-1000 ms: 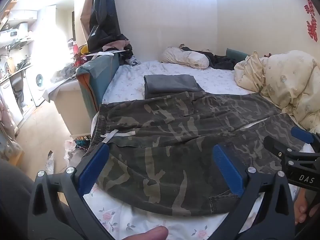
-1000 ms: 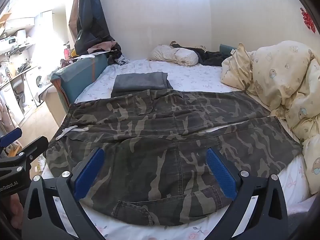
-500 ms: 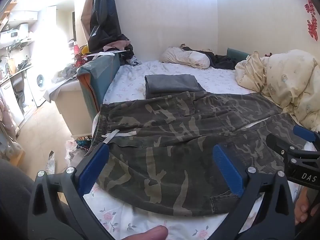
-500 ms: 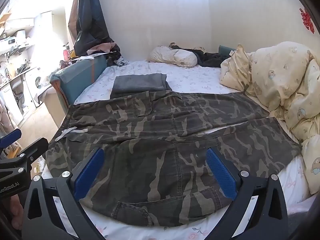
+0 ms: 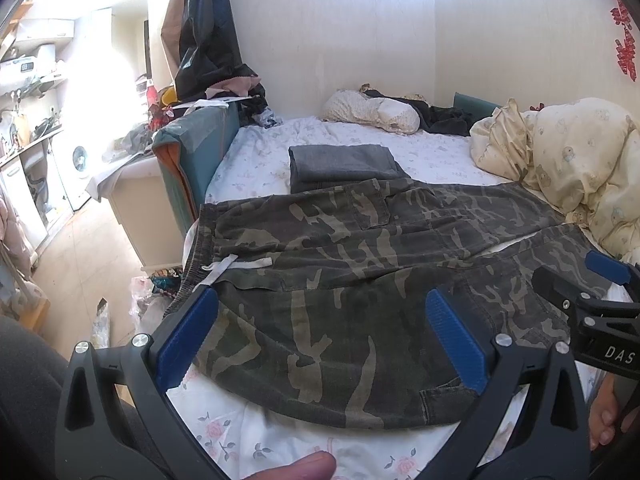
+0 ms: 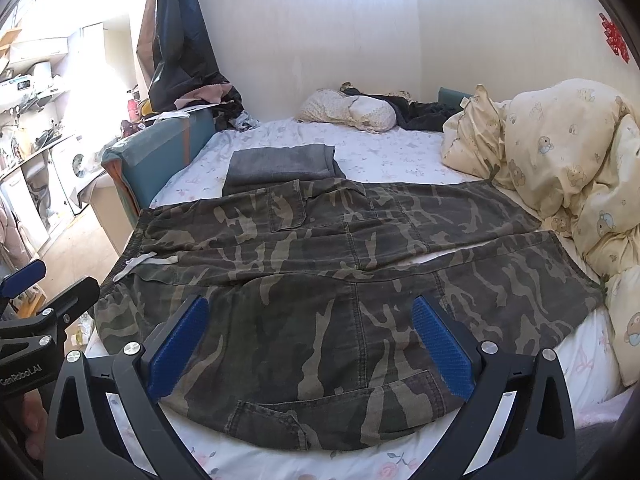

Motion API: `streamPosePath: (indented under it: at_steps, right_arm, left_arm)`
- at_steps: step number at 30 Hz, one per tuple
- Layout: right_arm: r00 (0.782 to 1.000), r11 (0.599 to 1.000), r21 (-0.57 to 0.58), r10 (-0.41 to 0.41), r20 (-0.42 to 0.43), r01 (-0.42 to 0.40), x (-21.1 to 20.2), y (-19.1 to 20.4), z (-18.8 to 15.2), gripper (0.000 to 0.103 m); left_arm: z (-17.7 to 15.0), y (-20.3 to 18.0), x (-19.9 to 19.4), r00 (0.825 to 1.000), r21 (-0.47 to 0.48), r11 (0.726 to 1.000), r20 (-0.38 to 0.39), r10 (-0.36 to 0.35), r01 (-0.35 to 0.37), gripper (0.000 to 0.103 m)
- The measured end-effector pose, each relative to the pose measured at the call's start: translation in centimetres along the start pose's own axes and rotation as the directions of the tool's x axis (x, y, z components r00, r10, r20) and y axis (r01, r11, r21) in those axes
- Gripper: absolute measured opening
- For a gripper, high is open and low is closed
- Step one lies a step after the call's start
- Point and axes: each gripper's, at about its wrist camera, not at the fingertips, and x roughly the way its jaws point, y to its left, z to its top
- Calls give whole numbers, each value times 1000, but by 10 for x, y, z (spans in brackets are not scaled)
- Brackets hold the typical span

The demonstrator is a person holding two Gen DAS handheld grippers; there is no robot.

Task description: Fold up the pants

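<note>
Camouflage pants [image 5: 360, 264] lie spread flat across the bed, waistband with a white drawstring [image 5: 232, 266] at the left, both legs running right; they also show in the right wrist view [image 6: 340, 264]. My left gripper [image 5: 320, 336] is open and empty, hovering above the near leg by the waist. My right gripper [image 6: 310, 340] is open and empty above the near leg's middle. Each gripper shows at the edge of the other's view: the right one [image 5: 600, 280], the left one [image 6: 36, 292].
A folded grey garment [image 5: 344, 164] lies on the floral sheet [image 5: 248, 436] behind the pants. A cream duvet [image 6: 568, 168] is heaped at the right. A pillow [image 5: 372, 110] and dark clothes lie by the wall. A teal headboard [image 5: 192, 152] and cluttered floor are left.
Both grippers have drifted slightly, so the views shift a little. The pants have not moved, and both grippers stay open.
</note>
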Motion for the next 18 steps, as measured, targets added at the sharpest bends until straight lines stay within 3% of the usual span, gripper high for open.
streamPosePath:
  at_steps: [18]
  right_arm:
    - [1000, 1000, 1, 4, 2, -4, 0, 0, 0, 103]
  left_arm:
    - [1, -3, 2, 1000, 9, 1000, 4, 3, -3, 102]
